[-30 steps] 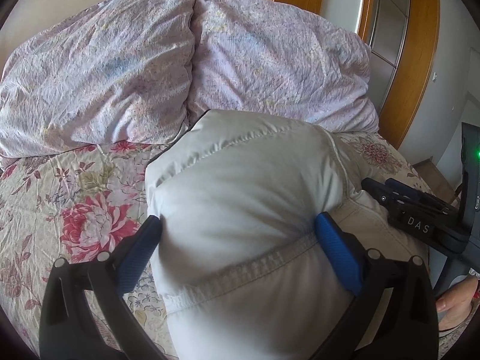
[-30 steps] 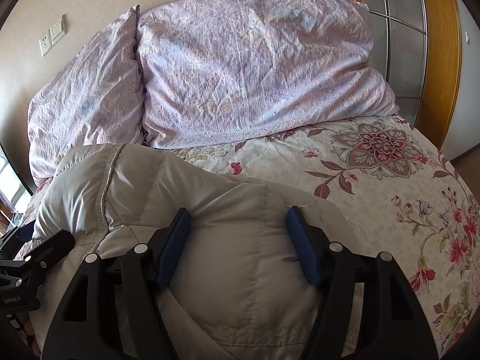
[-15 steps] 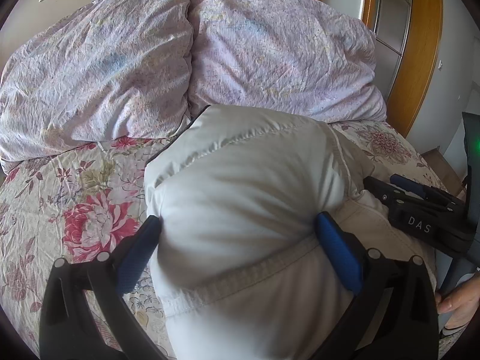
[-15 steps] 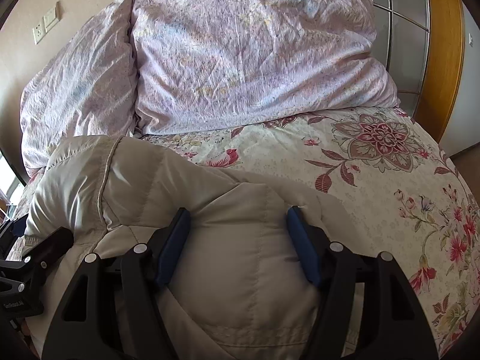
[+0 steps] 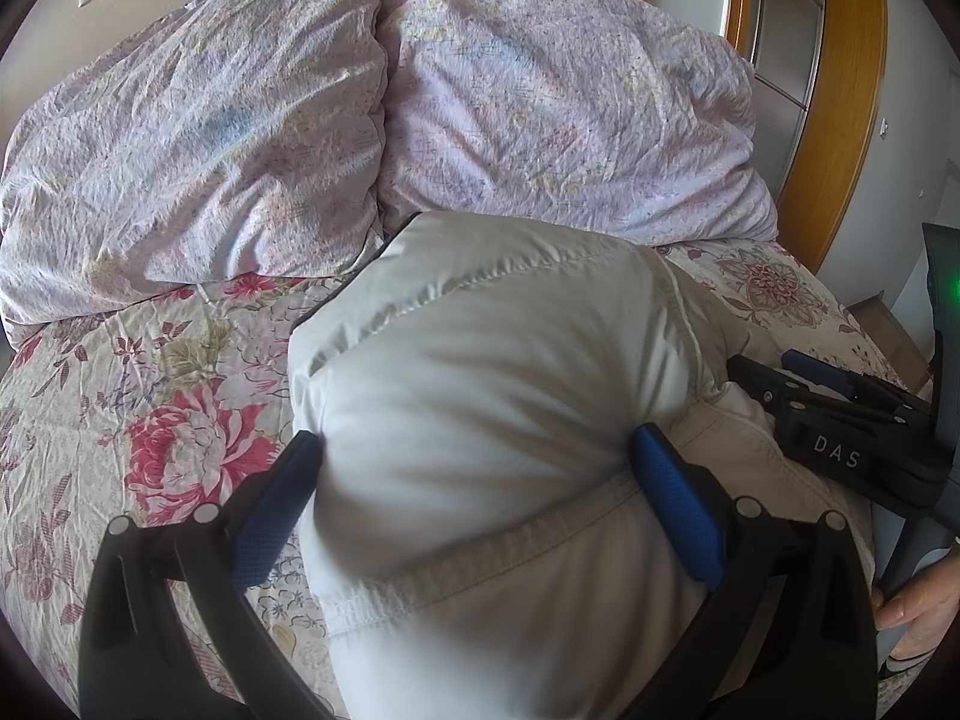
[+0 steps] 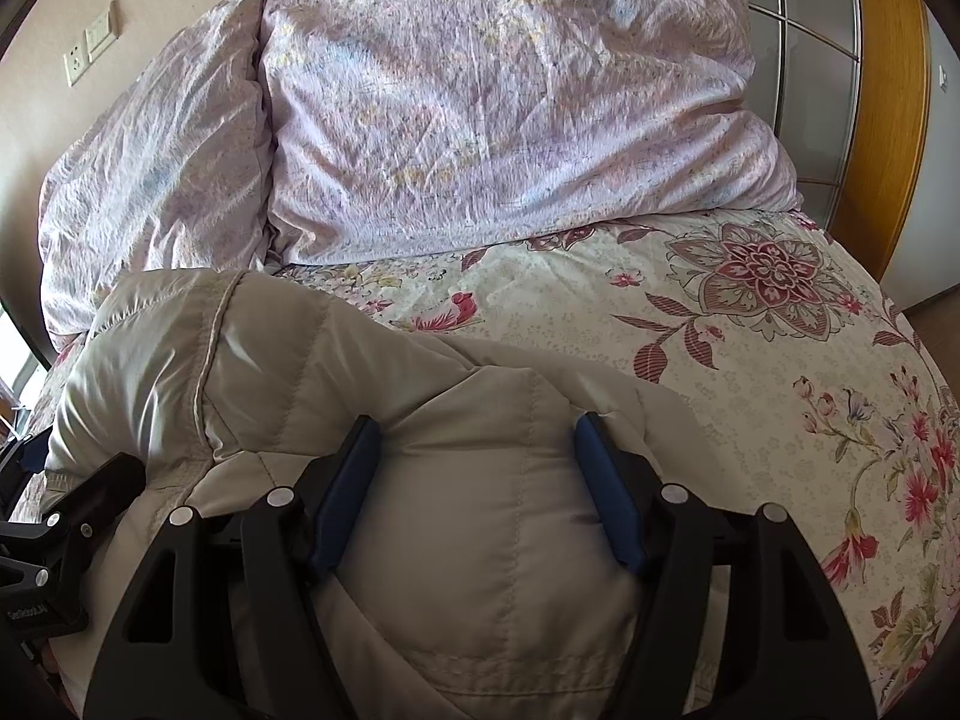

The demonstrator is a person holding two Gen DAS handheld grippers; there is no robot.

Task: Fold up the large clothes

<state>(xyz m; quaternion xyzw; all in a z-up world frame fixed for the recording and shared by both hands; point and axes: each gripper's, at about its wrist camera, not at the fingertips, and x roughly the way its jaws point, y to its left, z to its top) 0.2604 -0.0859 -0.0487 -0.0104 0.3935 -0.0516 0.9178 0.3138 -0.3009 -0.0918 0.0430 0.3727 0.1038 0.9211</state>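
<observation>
While both grippers tilt steeply down toward the bed, each has a thick bulge of the pale padded jacket (image 5: 492, 420) squeezed between its blue pads. The left gripper (image 5: 480, 468) stands wide, its pads pressing into either side of a puffy fold, with a stitched hem band running across just below them. The right gripper (image 6: 477, 468) stands moderately wide, its pads likewise dug into the quilted fabric, which swells up between them. The jacket lies bunched on the floral bedspread (image 6: 780, 360), near the front edge of the bed, its far end close to two lilac pillows (image 5: 540, 120) propped at the head. Seen from the left wrist, the right gripper sits just beside the jacket's right flank, and a person's hand (image 5: 918, 600) grips its handle at the frame's lower right edge.
</observation>
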